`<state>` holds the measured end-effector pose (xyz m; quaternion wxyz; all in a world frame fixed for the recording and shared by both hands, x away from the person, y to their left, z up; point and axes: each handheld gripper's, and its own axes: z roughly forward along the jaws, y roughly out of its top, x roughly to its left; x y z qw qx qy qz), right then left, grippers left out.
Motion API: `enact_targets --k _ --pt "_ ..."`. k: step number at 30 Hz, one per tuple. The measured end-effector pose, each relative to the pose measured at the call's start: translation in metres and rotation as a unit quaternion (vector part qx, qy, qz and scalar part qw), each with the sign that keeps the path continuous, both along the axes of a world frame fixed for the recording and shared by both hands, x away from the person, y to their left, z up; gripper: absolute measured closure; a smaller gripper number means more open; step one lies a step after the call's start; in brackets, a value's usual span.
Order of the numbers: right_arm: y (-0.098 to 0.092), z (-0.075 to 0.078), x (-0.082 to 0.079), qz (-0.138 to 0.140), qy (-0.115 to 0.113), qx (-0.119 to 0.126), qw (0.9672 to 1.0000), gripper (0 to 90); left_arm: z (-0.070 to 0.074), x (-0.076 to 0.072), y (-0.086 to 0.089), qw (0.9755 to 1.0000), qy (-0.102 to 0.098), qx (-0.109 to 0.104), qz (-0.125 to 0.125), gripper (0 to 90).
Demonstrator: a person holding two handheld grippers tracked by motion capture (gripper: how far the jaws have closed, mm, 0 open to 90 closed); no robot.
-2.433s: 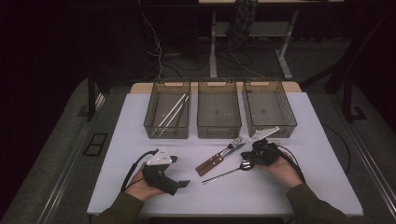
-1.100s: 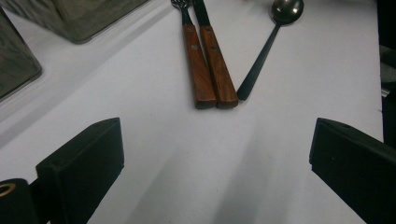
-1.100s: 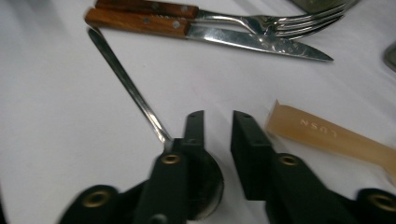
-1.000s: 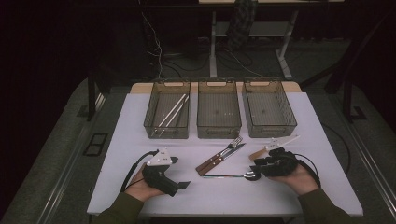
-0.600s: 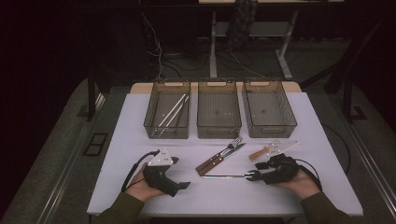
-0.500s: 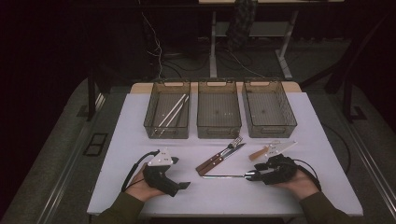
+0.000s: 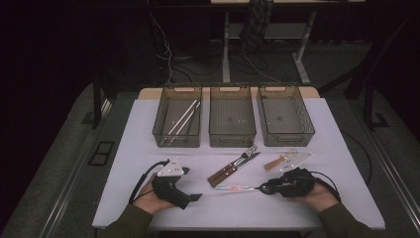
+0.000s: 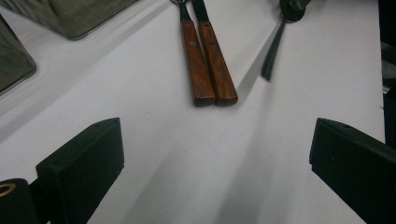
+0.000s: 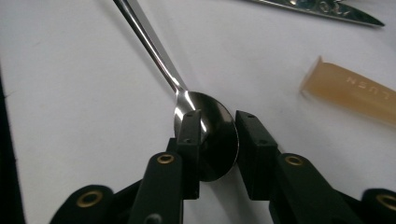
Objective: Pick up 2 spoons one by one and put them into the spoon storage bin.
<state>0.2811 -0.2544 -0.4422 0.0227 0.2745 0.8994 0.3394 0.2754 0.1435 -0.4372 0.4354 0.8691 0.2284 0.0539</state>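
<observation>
1. Nearest, the left tongs (image 7: 194,197) rest on the white bench (image 7: 148,148) in the person's left hand (image 7: 148,201), jaws wide apart w/ nothing between them; in the left gripper view only bare bench lies between the pads.
2. Right tongs (image 9: 217,140) sit low at the bench's front right, held in the right hand (image 7: 317,193). Jaws have just been closing and now pinch the spoon (image 9: 205,135) by its bowl, bowl standing on edge between the pads.
3. The spoon's handle runs left from the right tongs across the bench, toward the middle.
4. Just beyond the handle: a fork (image 7: 233,166) and knife (image 7: 237,168) w/ brown wooden handles, side by side and touching, angled up to the right.
5. Right of those, a clear-bladed tool w/ a tan handle (image 7: 273,162), near the right tongs but apart.
6. Farthest: three bins in a row. Left bin (image 7: 163,134) holds a few thin metal sticks (image 7: 182,118); middle bin (image 7: 233,141) and right bin (image 7: 302,119) beside it.
</observation>
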Motion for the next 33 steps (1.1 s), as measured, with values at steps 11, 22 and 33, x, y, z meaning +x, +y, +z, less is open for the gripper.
enact_targets --k 11,22,33 --pt "-0.006 0.005 -0.001 0.031 0.014 0.034 0.9988 87.3 0.0 0.0 0.0 1.0 0.0 -0.002 0.0 1.7" --pt "-0.01 0.011 0.0 0.007 0.002 0.035 0.9993 87.3 0.001 0.0 0.001 1.0 -0.001 -0.004 0.0 1.7" --pt "-0.018 0.02 0.004 -0.037 -0.022 0.046 0.998 87.3 0.001 0.001 0.002 1.0 0.0 -0.008 0.002 1.7"
